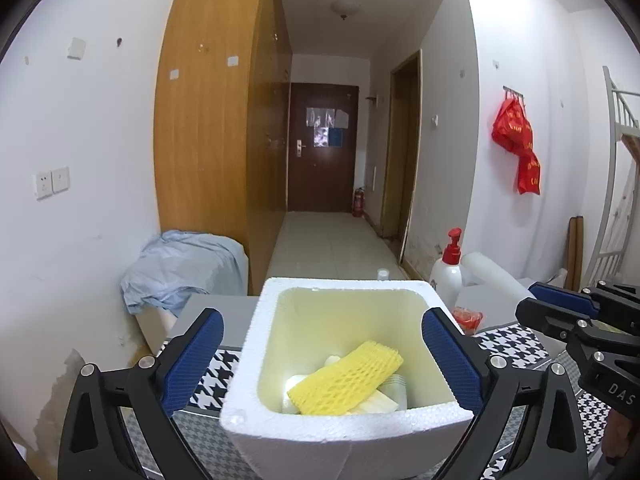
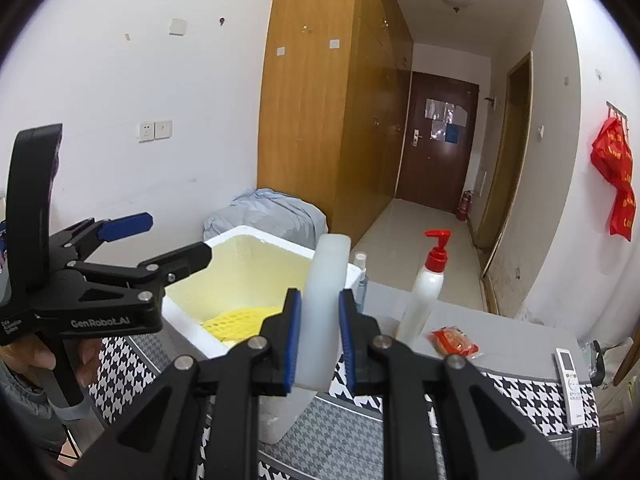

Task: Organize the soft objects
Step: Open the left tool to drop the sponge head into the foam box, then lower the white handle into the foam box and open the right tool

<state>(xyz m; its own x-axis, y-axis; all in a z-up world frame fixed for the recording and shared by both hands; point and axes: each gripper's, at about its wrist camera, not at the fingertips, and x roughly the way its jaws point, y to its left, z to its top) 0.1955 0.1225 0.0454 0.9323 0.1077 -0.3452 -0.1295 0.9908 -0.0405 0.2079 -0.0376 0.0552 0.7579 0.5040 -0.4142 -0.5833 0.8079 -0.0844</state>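
Note:
A white foam box [image 1: 248, 416] stands on the houndstooth cloth. Inside it lies a yellow foam net [image 1: 348, 380] on top of some white pieces. My left gripper [image 1: 322, 356] is open wide over the near end of the box, a blue pad on each side and nothing between them. In the right wrist view it [image 2: 180, 236] hangs above the box's left corner [image 2: 192, 320]. My right gripper [image 2: 320, 304] is shut on a pale white foam piece [image 2: 326, 276] that stands upright to the right of the box.
A white pump bottle with a red top [image 2: 424, 292], a red snack packet [image 2: 454, 342] and a remote [image 2: 572, 384] lie on the table at the right. Blue cloth [image 1: 184, 268] covers something by the wall. A hand [image 2: 40, 356] holds the left gripper's handle.

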